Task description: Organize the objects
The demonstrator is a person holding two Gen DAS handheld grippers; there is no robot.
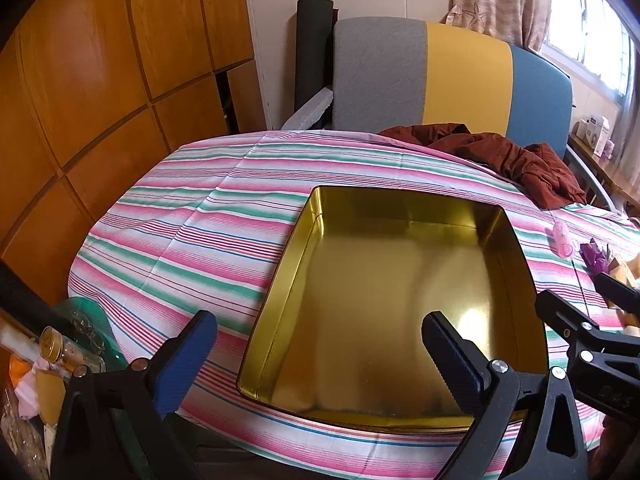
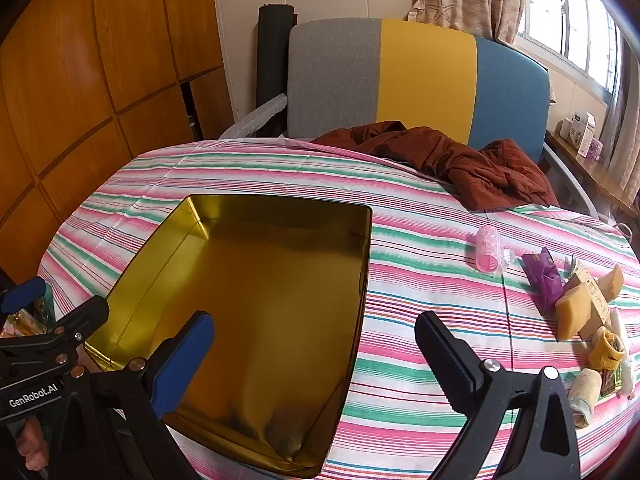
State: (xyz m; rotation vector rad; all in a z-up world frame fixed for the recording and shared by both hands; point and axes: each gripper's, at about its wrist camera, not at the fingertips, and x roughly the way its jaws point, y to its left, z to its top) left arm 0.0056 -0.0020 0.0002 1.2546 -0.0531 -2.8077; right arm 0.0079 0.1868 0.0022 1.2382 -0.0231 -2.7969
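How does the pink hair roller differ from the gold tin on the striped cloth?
The pink hair roller is a small cylinder lying on its side; the gold tin is a wide, shallow rectangular box, open on top. The roller looks translucent and bumpy; the tin is shiny metal. Both rest on the striped cloth, apart from each other.

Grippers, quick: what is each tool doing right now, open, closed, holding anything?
Left tool: open, fingers wide apart, holding nothing, above the gold tin.
Right tool: open, holding nothing, above the tin's right edge and the striped cloth.
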